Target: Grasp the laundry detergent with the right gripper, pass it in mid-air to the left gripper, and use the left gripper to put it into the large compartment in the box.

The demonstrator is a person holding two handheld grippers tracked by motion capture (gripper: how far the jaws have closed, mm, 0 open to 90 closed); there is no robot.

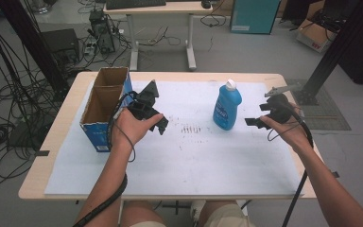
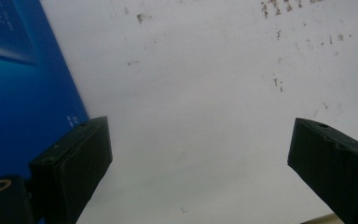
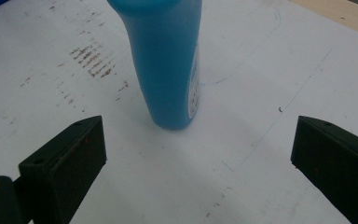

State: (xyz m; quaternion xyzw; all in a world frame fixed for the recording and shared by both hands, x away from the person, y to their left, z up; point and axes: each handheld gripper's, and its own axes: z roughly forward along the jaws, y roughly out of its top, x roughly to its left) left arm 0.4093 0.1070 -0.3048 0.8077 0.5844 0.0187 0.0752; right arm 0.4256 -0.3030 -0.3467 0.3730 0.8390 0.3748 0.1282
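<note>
Blue detergent bottle (image 1: pixel 227 105) upright on tabletop (image 1: pixel 194 156), right hand-held gripper (image 1: pixel 254 122) just beside, jaws apart, left hand-held gripper (image 1: pixel 162 125) jaws apart near cardboard box (image 1: pixel 105 106).

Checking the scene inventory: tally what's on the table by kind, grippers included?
Bottle: 1, blue, white cap, upright
Box: 1, cardboard, open top, blue sides
Mat: 1, white, scuffed
Grippers: 2, left gripper beside the box, right gripper aimed at the bottle, both open and empty
Total: 5

The left hand-held gripper (image 2: pixel 200 158), jaws apart, hangs over the white sheet (image 2: pixel 205 93) beside a blue box (image 2: pixel 23 93).
</note>
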